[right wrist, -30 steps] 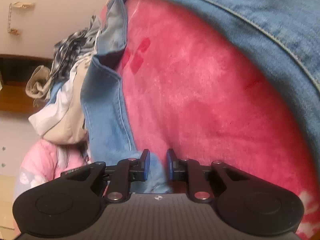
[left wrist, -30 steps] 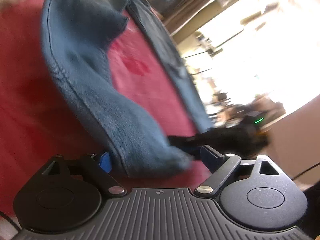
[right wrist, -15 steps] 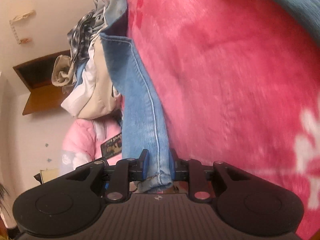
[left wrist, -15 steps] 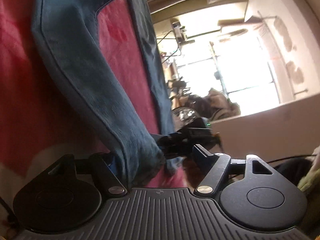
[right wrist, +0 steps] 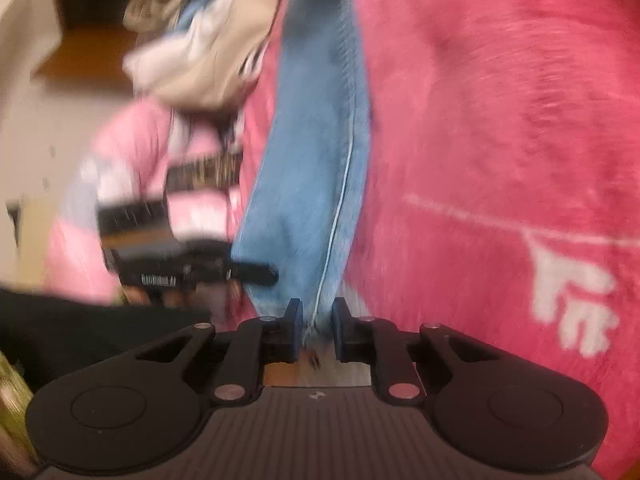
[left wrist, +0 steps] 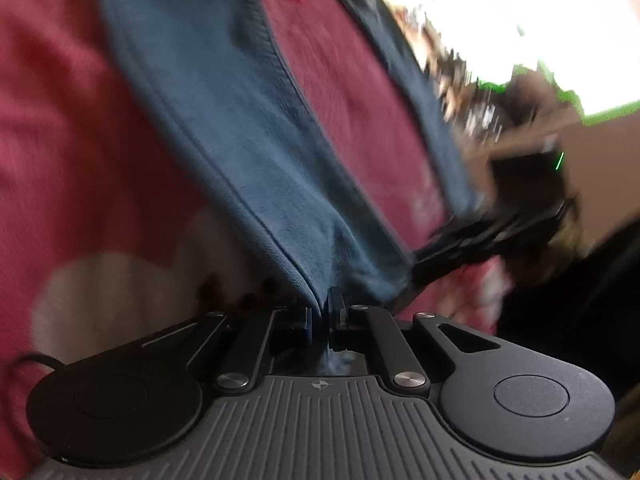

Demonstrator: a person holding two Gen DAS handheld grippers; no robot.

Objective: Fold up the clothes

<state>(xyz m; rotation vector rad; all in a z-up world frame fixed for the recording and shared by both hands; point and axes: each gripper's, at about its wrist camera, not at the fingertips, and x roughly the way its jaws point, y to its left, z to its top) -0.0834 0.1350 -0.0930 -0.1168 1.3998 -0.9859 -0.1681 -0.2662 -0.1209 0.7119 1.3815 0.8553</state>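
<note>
A pair of blue jeans (left wrist: 224,120) lies across a red fleece blanket (left wrist: 60,120). My left gripper (left wrist: 325,316) is shut on the hem of one leg, which rises away to the upper left. The other leg runs down the right side to my right gripper (left wrist: 480,236), a black blur. In the right wrist view that leg (right wrist: 308,184) hangs lighter blue, and the right gripper (right wrist: 316,326) is shut on its hem. My left gripper (right wrist: 192,268) shows blurred just to the left. The waist end of the jeans is out of view.
A heap of mixed clothes (right wrist: 208,56) sits at the blanket's far edge. Below it is a blurred pink garment with white bands (right wrist: 120,200). White patterns mark the blanket (right wrist: 568,296). A bright window (left wrist: 520,20) glares beyond the bed edge.
My left gripper, open around the leg end before, has shut on its hem. The right gripper has kept its hold on the other leg, and both hems have come nearer each other.
</note>
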